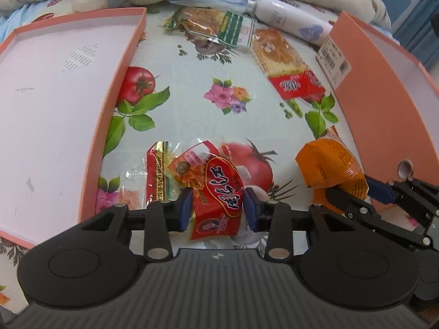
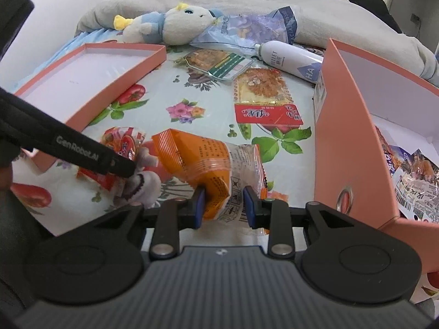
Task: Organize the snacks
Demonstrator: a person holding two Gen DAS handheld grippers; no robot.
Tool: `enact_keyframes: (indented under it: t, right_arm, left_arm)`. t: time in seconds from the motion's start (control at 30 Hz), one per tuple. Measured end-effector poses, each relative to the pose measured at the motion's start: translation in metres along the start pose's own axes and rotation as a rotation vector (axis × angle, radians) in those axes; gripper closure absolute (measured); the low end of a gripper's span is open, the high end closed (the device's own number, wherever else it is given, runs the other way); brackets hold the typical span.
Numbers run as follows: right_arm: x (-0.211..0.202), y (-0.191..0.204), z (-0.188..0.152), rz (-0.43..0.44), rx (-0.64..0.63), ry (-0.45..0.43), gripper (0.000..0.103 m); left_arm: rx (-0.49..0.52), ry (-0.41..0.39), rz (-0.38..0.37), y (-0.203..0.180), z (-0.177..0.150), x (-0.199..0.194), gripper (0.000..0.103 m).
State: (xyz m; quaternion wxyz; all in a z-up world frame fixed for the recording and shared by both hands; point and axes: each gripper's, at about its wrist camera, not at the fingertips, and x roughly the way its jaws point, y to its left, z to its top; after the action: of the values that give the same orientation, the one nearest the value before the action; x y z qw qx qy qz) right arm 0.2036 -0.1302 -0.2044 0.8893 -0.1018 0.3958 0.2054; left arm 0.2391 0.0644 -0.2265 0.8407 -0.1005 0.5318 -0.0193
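Note:
My left gripper is closed on a red snack packet that lies on the flowered cloth; both blue pads touch its sides. A clear wrapper with a red and gold strip lies just to its left. My right gripper is shut on the crumpled end of an orange snack packet. The left wrist view shows the same orange packet low at the right, beside the right-hand pink box. A shallow pink box lies open at the left, nothing in it.
A deeper pink box stands at the right with snack packets inside. Farther back lie a cake packet with a red label, a green-labelled packet, a white bottle, a plush toy and a blue bag.

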Motion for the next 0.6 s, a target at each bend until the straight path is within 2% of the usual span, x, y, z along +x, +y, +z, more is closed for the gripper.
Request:
enact_keyframes:
  t: [0.13,0.17,0.23,0.6]
  right_arm:
    - [-0.008,0.002,0.006,0.009,0.003,-0.013,0.071]
    - [-0.011,0.002,0.008,0.009,0.002,-0.017,0.071]
    - [-0.017,0.002,0.012,0.007,0.003,-0.028,0.071]
    - [-0.038,-0.002,0.026,-0.001,0.017,-0.062,0.071]
  left_arm:
    - [-0.023,-0.021,-0.024,0.004,0.001,-0.011,0.076]
    - [-0.028,-0.029,-0.029,0.004,0.001,-0.015,0.090]
    - [-0.048,-0.039,-0.043,0.006,0.001,-0.022,0.095]
    - [-0.121,-0.092,-0.096,0.013,-0.007,-0.049,0.098]
